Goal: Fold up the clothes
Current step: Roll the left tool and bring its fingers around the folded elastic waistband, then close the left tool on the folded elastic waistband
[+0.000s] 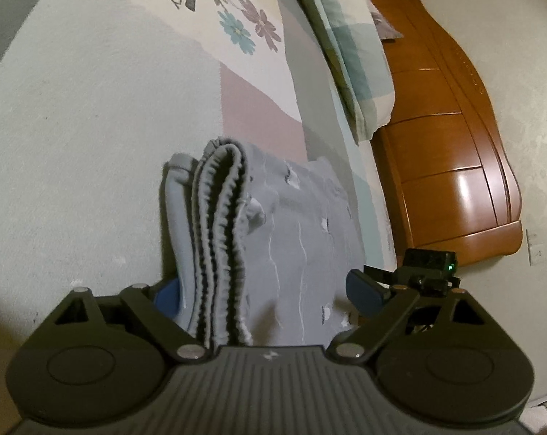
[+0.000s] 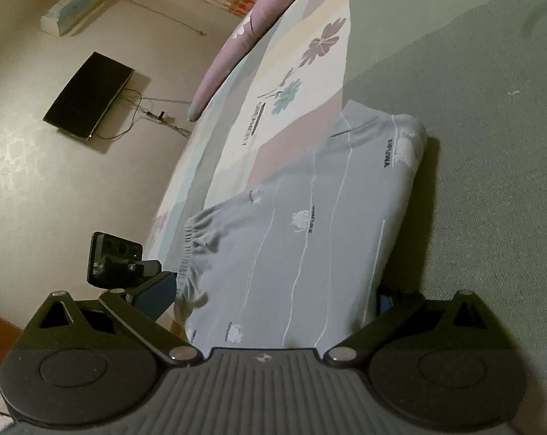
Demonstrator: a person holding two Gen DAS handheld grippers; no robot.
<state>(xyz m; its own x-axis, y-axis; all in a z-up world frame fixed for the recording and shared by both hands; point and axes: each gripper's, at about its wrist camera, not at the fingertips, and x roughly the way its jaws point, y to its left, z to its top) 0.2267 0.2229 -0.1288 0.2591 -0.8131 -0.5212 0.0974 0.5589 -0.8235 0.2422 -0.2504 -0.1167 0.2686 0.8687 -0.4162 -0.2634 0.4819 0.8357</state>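
Observation:
A folded grey garment (image 1: 273,232) with white wavy lines and small flower prints lies on the bed. Its ribbed elastic waistband (image 1: 219,224) is doubled over on the left in the left wrist view. My left gripper (image 1: 269,293) is wide open, its blue pads either side of the near end of the garment. In the right wrist view the same grey garment (image 2: 302,232) fills the middle. My right gripper (image 2: 273,290) is also wide open around the garment's near end; its right pad is mostly hidden behind the cloth.
The bed sheet (image 1: 92,127) is pale green with pink patches and flower prints. A checked pillow (image 1: 349,40) lies by the wooden headboard (image 1: 451,152). A rolled pink quilt (image 2: 248,32), a wall TV (image 2: 88,96) and an air conditioner (image 2: 81,1) show in the right view.

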